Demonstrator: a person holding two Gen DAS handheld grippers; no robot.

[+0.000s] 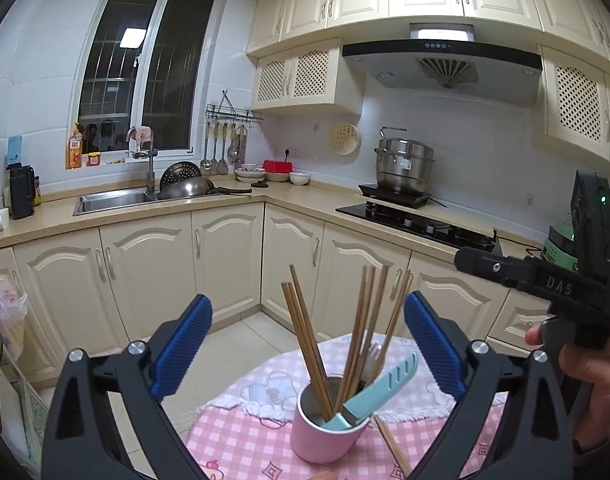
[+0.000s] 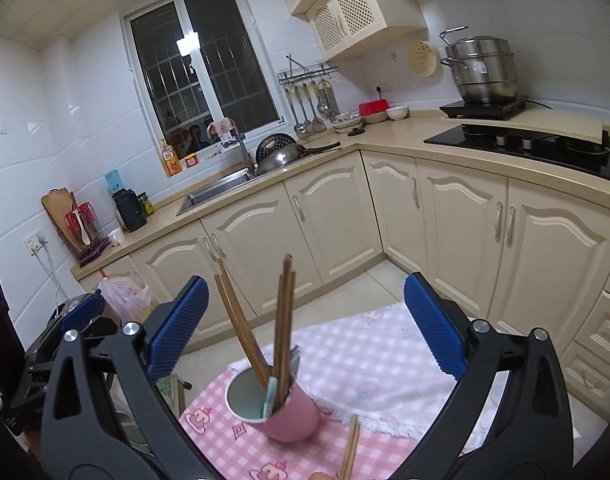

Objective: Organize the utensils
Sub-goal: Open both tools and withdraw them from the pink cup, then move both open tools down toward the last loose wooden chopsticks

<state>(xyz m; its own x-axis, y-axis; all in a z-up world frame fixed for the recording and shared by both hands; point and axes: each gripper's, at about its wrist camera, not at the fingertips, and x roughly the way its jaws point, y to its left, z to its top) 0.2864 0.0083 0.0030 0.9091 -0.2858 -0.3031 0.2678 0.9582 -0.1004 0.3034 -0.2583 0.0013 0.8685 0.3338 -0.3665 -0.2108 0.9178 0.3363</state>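
Observation:
A pink cup (image 1: 325,436) (image 2: 283,414) stands on a pink checked tablecloth (image 1: 241,444) (image 2: 233,452). It holds several wooden chopsticks (image 1: 305,340) (image 2: 283,328), a teal-handled knife (image 1: 379,390) and a metal fork (image 1: 375,354). A loose pair of chopsticks (image 1: 393,446) (image 2: 351,450) lies on the cloth beside the cup. My left gripper (image 1: 309,344) is open, its blue pads wide on either side above the cup, holding nothing. My right gripper (image 2: 305,328) is open too, empty, with the cup below between its fingers. The right gripper's body (image 1: 545,280) shows in the left wrist view.
A white towel (image 1: 265,384) (image 2: 385,372) lies over the far part of the cloth. Cream kitchen cabinets (image 1: 225,260), a sink (image 1: 113,200), a hob (image 1: 417,224) and a steel pot (image 1: 403,166) stand beyond. A plastic bag (image 1: 5,316) hangs at left.

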